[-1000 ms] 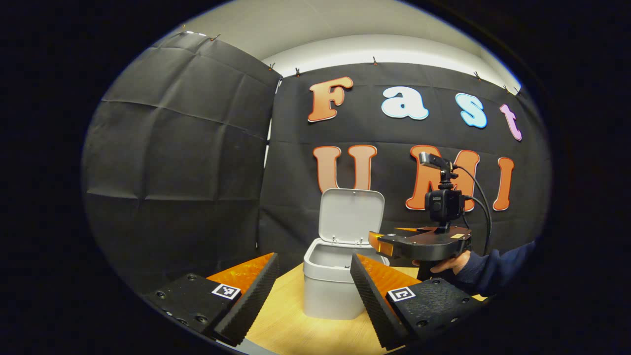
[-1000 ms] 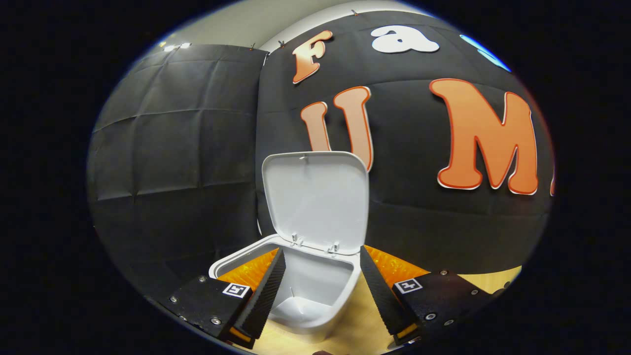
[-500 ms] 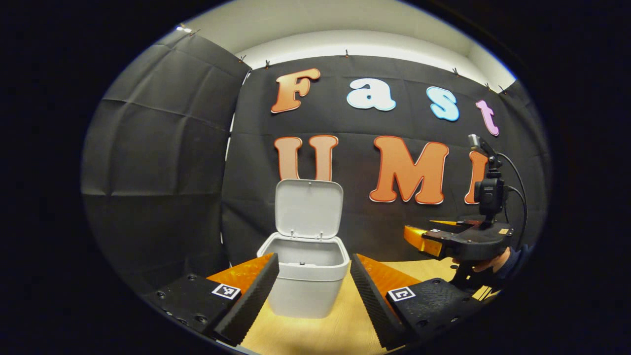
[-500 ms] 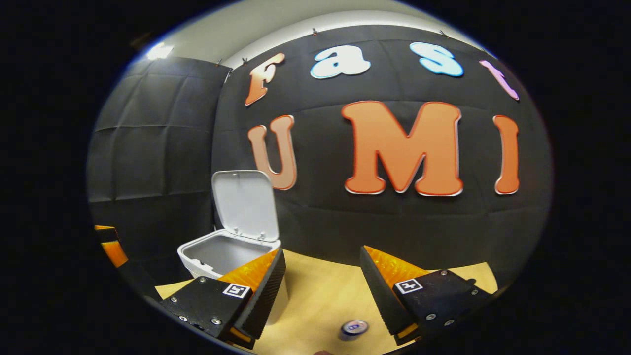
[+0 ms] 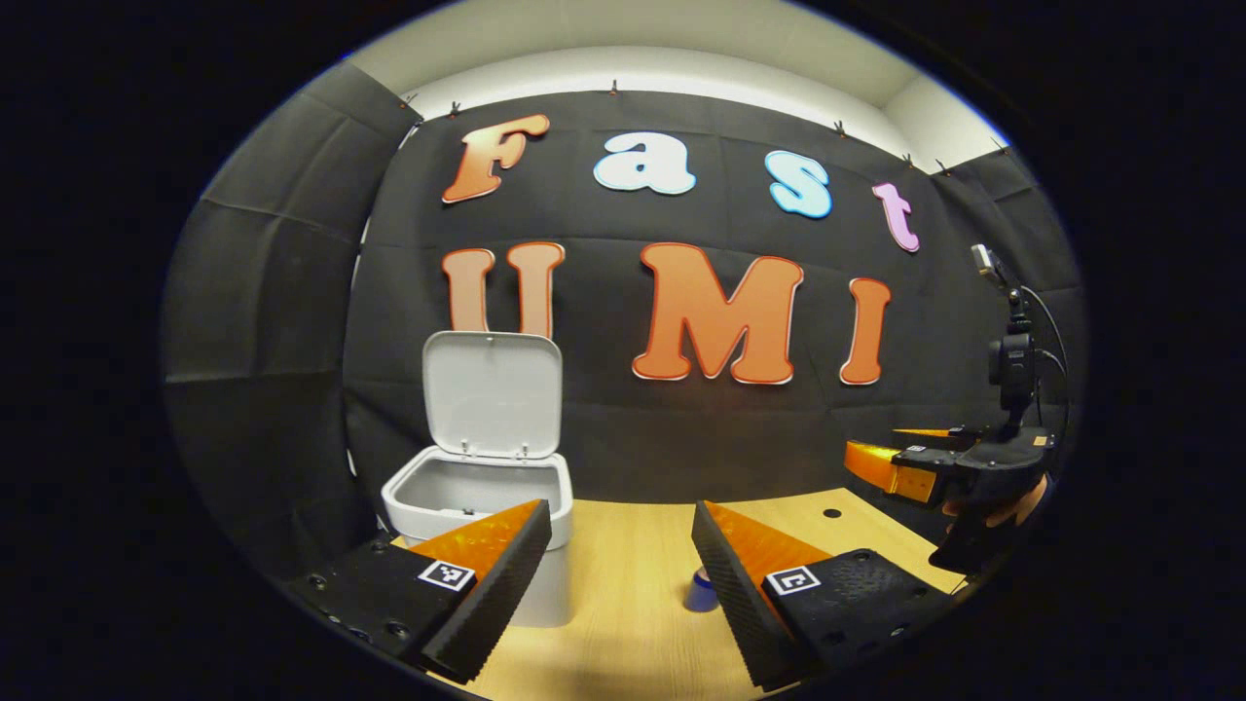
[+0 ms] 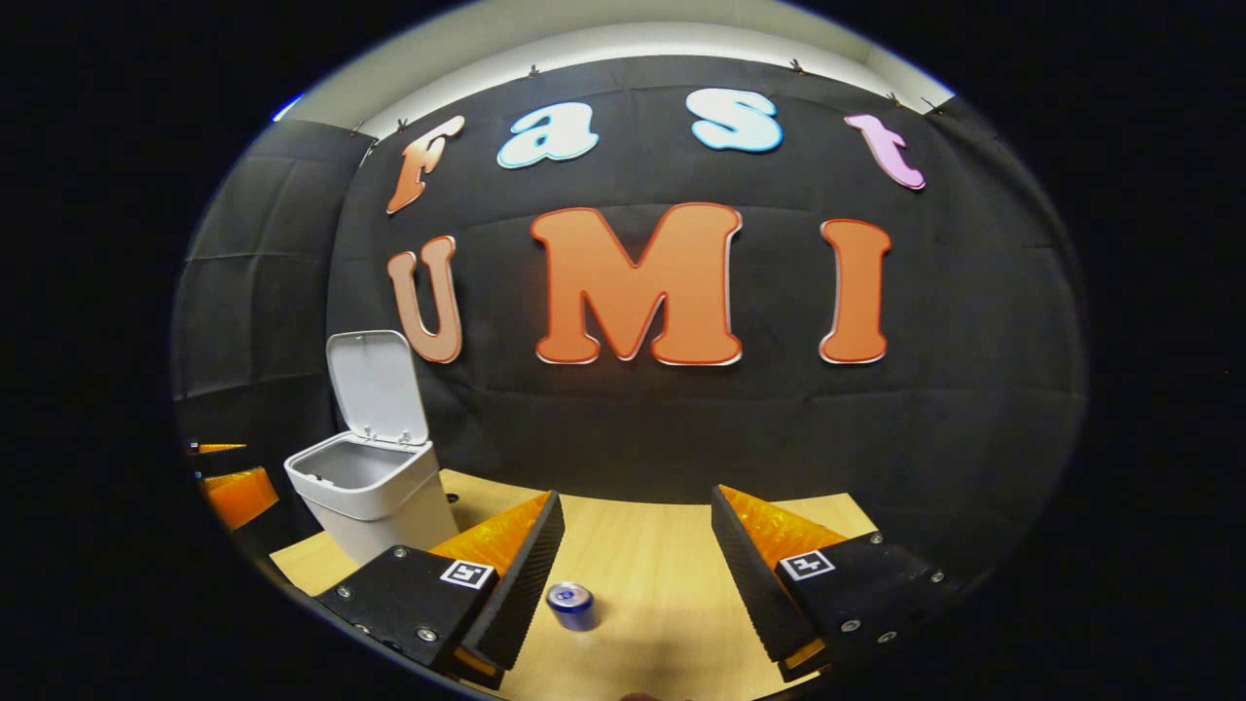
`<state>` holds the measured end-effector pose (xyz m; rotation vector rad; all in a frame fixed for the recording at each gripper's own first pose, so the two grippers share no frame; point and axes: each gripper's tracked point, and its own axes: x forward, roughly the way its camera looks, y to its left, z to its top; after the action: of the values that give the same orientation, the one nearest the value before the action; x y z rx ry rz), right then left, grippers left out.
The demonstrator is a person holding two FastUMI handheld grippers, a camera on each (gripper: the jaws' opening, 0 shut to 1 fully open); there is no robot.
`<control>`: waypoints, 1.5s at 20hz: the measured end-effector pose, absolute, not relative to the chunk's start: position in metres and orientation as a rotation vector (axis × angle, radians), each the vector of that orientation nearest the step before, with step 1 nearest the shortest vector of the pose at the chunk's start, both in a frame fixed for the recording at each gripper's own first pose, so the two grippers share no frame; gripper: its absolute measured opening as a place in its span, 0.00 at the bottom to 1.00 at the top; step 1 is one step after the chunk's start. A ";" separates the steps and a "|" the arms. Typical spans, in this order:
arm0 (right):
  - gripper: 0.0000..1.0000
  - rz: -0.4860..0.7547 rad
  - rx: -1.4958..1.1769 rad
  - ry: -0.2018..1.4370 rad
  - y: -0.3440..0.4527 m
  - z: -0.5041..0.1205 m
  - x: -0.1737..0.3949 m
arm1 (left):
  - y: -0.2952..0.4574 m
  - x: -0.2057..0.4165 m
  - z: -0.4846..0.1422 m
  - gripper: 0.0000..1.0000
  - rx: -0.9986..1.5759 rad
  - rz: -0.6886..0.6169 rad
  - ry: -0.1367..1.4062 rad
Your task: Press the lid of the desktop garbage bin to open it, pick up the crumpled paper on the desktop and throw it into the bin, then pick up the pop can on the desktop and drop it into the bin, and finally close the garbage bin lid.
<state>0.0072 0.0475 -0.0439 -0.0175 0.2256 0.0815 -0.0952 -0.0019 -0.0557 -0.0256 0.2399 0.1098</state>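
Can (image 6: 570, 605) pickup is the step in hand, judging by the open bin (image 6: 365, 492) and no paper seen on the desktop (image 6: 642, 555). In the right gripper view the pop can stands upright on the near part of the wood, just right of the right gripper's (image 6: 633, 574) left finger, with the jaws spread wide and nothing between them. The bin sits far left with its lid (image 6: 375, 387) raised against the wall. In the left gripper view the left gripper (image 5: 618, 574) also hangs with fingers apart and empty; the can (image 5: 700, 590) peeks beside its right finger, the bin (image 5: 482, 516) left of it. To do this well, I would shift the right gripper left until the can sits centred between the fingers, lower to mid-height on its body, then close gently, since a thin can may dent or tip if nudged off-centre.
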 end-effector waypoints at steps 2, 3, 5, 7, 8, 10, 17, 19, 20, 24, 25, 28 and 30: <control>0.91 0.043 -0.028 0.232 0.029 -0.046 -0.003 | -0.022 -0.087 -0.065 0.93 -0.024 0.057 0.252; 0.91 0.026 -0.034 0.236 0.020 -0.047 -0.008 | -0.032 -0.084 -0.069 0.93 -0.022 0.034 0.256; 0.91 0.002 -0.040 0.247 0.008 -0.051 -0.017 | -0.046 -0.077 -0.077 0.93 -0.015 0.003 0.262; 0.91 -0.011 -0.036 0.258 0.002 -0.052 -0.024 | -0.059 -0.068 -0.088 0.93 -0.013 -0.024 0.272; 0.91 -0.014 -0.031 0.261 -0.001 -0.052 -0.027 | -0.062 -0.066 -0.096 0.93 -0.010 -0.035 0.278; 0.91 -0.029 -0.031 0.260 -0.009 -0.051 -0.031 | -0.077 -0.057 -0.118 0.93 0.004 -0.066 0.307; 0.91 -0.097 -0.025 0.291 -0.036 -0.057 -0.044 | -0.107 -0.027 -0.210 0.93 0.020 -0.134 0.439; 0.91 -0.124 -0.025 0.301 -0.045 -0.059 -0.049 | -0.107 -0.018 -0.236 0.93 0.004 -0.125 0.482; 0.91 -0.135 -0.026 0.302 -0.048 -0.058 -0.050 | -0.108 -0.013 -0.249 0.93 -0.005 -0.126 0.500; 0.91 -0.181 -0.037 0.306 -0.061 -0.061 -0.053 | -0.108 -0.002 -0.296 0.95 0.009 -0.124 0.605; 0.91 -0.190 -0.039 0.308 -0.063 -0.061 -0.054 | -0.110 0.002 -0.307 0.96 0.004 -0.128 0.625; 0.91 -0.220 -0.048 0.311 -0.071 -0.059 -0.060 | -0.114 0.007 -0.339 0.96 0.000 -0.131 0.690; 0.91 -0.238 -0.052 0.319 -0.075 -0.058 -0.063 | -0.115 0.013 -0.360 0.97 0.007 -0.128 0.724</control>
<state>-0.0629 -0.0748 -0.0583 -0.0522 0.3188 -0.2380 0.0135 -0.1146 -0.3603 0.0073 0.7242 -0.1278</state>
